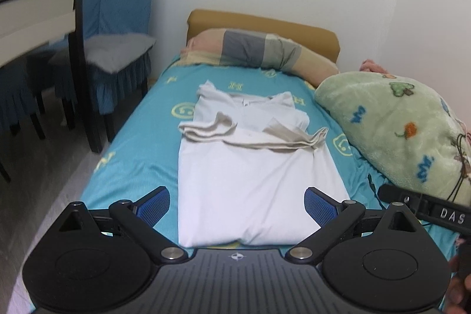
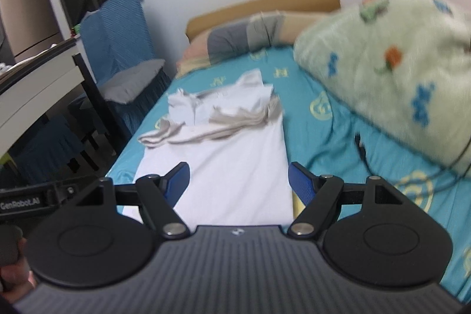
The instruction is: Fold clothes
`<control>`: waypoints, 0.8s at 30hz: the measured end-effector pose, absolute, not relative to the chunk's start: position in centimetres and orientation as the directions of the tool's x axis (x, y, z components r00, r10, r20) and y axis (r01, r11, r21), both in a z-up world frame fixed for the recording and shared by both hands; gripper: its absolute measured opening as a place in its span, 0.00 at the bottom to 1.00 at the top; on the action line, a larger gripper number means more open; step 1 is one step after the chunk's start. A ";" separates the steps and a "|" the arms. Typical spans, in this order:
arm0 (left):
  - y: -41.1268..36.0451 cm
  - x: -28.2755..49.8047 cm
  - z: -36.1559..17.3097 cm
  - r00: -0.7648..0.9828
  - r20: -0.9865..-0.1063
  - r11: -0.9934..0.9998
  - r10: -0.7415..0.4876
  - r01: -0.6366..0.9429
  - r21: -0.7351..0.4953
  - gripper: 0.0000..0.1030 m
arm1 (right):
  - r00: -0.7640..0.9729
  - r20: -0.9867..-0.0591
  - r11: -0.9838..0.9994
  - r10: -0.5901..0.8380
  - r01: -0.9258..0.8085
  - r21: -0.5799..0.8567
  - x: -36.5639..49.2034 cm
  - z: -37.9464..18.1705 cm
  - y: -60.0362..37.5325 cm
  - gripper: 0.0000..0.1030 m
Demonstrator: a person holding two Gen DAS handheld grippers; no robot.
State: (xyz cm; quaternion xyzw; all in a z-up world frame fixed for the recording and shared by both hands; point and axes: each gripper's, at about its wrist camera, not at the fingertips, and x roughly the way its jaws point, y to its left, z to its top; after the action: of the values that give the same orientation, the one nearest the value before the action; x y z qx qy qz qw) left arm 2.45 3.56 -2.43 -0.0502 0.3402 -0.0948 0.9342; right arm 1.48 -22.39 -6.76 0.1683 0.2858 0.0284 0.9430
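A white polo shirt [image 1: 250,181] lies lengthwise on the turquoise bedsheet [image 1: 138,149], sides folded in to a long rectangle, beige-edged sleeves crossed over the chest, collar at the far end. My left gripper [image 1: 237,206] is open and empty, hovering over the shirt's near hem. My right gripper [image 2: 238,184] is open and empty too, above the same near end of the shirt [image 2: 235,167]. Part of the right gripper's body [image 1: 424,208] shows at the right edge of the left wrist view.
A green fleece blanket [image 1: 397,125] is heaped on the bed's right side. A striped pillow [image 1: 259,52] lies against the tan headboard [image 1: 265,22]. Blue-covered chairs [image 1: 117,34] and a table [image 1: 35,8] stand left of the bed. A black cable [image 2: 362,149] lies on the sheet.
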 end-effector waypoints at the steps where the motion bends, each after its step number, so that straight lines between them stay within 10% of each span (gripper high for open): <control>1: 3.7 2.6 -2.6 0.741 -0.636 0.976 -0.215 0.136 -0.172 0.96 | 0.824 -0.543 0.933 0.162 0.051 0.357 1.6 -7.1 -22.6 0.73; 16: 6.8 6.8 -8.5 0.488 -0.745 0.814 -0.455 -0.111 -0.570 0.97 | 0.694 -0.566 0.476 0.446 0.351 0.806 3.9 -17.0 -25.9 0.74; 22: 6.3 9.2 -12.4 0.397 -0.700 0.683 -0.594 -0.211 -0.699 0.97 | 0.743 -0.531 0.377 0.407 0.393 0.839 6.0 -19.2 -26.9 0.57; 24: 5.8 9.8 -13.6 0.377 -0.669 0.635 -0.640 -0.231 -0.737 0.97 | 0.737 -0.553 0.401 0.389 0.405 0.822 6.7 -19.4 -26.7 0.30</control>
State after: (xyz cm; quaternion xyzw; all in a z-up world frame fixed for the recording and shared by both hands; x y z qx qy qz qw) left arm 9.82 5.81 -13.60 -0.4032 0.5400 -0.1412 0.7252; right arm 6.66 -26.74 -19.37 0.5475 0.3624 -0.0053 0.7542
